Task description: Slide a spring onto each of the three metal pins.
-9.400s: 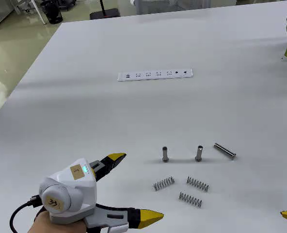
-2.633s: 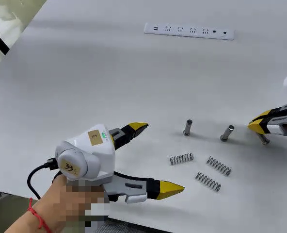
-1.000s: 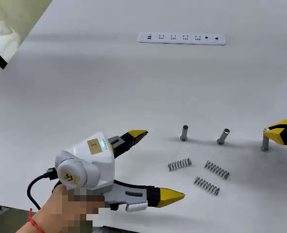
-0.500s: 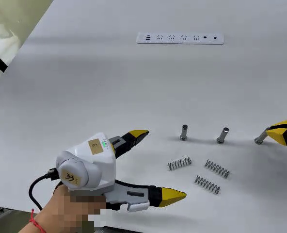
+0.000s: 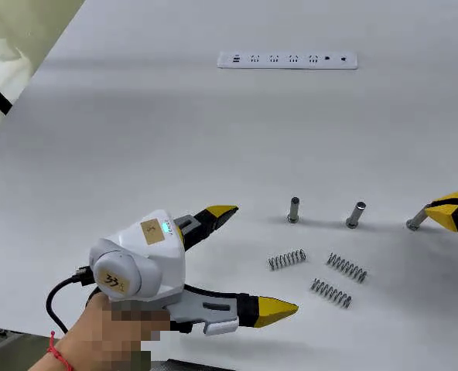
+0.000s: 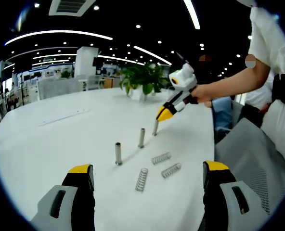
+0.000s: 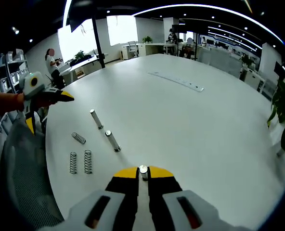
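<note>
The bench (image 5: 136,116) is a flat, matt white surface. The left tongs (image 5: 264,258), white plastic with yellow tips, hover spread wide at 7 o'clock of the parts, holding nothing. The right tongs (image 5: 430,209) are pressed together on the third pin (image 5: 415,222), at 3 o'clock of the first pin (image 5: 294,209) and second pin (image 5: 356,215), both upright. The third pin lay flat seconds ago and stood upright a second ago; it now leans, so it probably needs re-seating. The pins are smooth, polished metal cylinders. The first spring (image 5: 287,260), second spring (image 5: 346,267) and third spring (image 5: 329,294), thin wire coils, lie loose at 6 o'clock of the pins; none is fitted.
</note>
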{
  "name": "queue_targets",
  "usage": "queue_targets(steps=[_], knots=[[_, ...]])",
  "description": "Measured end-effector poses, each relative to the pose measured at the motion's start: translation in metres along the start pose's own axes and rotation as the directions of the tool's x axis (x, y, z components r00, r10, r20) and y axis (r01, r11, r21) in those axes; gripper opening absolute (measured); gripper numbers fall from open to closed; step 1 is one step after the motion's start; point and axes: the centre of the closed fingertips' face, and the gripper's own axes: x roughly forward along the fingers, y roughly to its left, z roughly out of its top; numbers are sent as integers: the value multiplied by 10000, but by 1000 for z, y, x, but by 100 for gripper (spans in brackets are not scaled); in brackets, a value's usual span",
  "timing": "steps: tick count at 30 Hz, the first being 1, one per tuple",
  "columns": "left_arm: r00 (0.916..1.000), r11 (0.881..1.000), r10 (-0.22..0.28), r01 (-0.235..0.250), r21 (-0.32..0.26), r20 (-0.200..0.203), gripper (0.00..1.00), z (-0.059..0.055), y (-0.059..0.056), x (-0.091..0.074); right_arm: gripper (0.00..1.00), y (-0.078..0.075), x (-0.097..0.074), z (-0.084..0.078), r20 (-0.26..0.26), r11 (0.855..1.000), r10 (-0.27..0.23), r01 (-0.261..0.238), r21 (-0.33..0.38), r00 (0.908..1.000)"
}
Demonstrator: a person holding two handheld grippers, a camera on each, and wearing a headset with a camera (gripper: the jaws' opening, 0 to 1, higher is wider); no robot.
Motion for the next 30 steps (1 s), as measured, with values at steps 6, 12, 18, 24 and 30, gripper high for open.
queue_targets(steps=[6,12,18,24,30], knots=[[10000,10000,-17,17,9,5,95,0,-1,0,8,0,0,-1,-35,10000,25,-26,-53,10000],[10000,10000,6,-6,-7,11,95,-1,0,-1,9,1,0,0,-18,9999,49,-49,-116,10000],[10000,10000,0,0,-10,26,95,0,-1,0,10,1,0,0,-52,9999,51,-51,-111,10000],[10000,10000,-6,6,-2,25,95,0,0,0,13,0,0,1,-3,9999,3,-3,-112,10000],[10000,10000,-2,2,6,33,94,1,-1,0,15,-1,-1,4,108,9999,-29,30,-108,9999]])
